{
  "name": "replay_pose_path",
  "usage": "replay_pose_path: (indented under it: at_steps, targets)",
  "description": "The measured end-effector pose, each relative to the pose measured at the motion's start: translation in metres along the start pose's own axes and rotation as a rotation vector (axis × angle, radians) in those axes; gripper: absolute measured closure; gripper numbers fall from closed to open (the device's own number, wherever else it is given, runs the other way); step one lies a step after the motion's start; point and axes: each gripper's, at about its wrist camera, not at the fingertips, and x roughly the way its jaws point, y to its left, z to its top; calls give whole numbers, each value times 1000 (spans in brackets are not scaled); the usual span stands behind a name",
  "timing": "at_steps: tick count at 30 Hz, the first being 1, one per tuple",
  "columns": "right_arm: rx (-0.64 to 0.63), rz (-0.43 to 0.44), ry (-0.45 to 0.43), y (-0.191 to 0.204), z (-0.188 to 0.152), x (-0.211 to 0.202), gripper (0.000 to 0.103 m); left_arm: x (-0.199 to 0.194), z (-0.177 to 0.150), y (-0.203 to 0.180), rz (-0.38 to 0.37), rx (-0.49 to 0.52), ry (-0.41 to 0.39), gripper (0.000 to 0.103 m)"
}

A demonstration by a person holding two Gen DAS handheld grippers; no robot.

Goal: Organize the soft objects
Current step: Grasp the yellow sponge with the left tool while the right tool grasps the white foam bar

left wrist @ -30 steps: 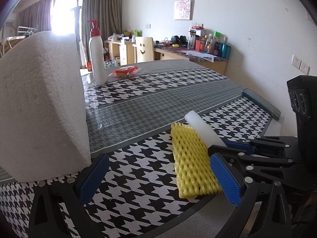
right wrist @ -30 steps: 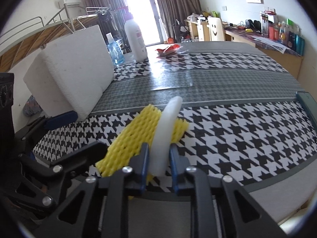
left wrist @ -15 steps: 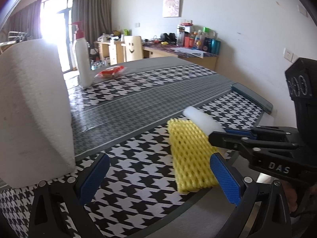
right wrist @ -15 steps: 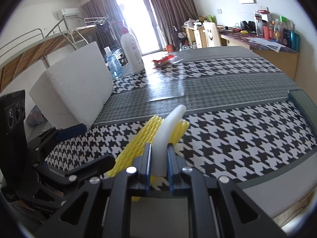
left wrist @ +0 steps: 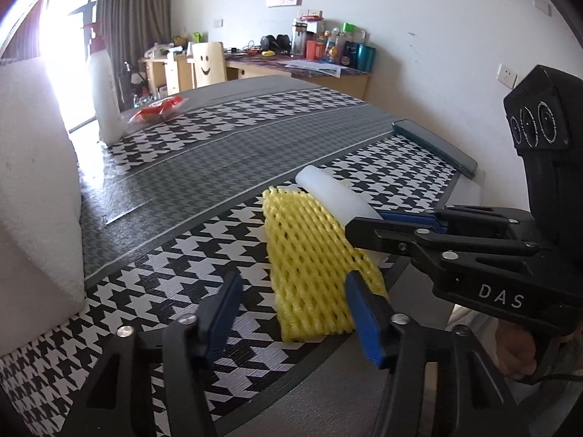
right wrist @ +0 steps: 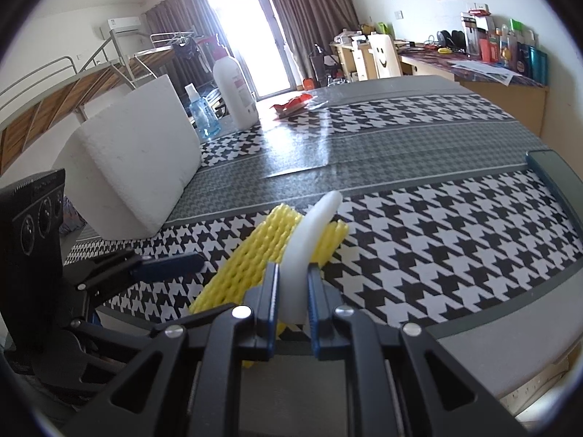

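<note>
R hand-held gripper (right wrist: 293,291) pinching white foam strip (right wrist: 309,233). L hand-held gripper (left wrist: 291,309) closing round yellow foam net (left wrist: 309,255), pads not yet touching; center net before squeezing.

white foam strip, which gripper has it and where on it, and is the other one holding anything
The right gripper pinches the white foam strip at its near end. The left gripper is closing around the yellow foam net, pads not yet pressing it.

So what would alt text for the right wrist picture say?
The right gripper has its jaws clamped on a white foam strip lying over a yellow foam net on a houndstooth table; the left gripper, jaws closing, reaches toward the net.
</note>
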Motion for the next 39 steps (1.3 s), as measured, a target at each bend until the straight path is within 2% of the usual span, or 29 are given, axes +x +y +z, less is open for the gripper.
replay_pose_path:
  at_steps: [9, 13, 15, 26, 39]
  targets:
    - [2, 1, -1, -1, -1, 0, 85, 3, 3, -5, -65, -1, 18, 74]
    - [1, 0, 1, -2, -2, 0, 85, 2, 3, -8, -59, 10, 7, 82]
    - [0, -1, 0, -2, -2, 0, 85, -1, 4, -9, -37, 18, -10, 93]
    - [7, -9, -12, -3, 0, -5, 85, -29, 6, 13, 48, -1, -94, 93]
    - [-47, -6, -46, 18, 7, -14, 87, -56, 6, 24, 95, -17, -160, 93]
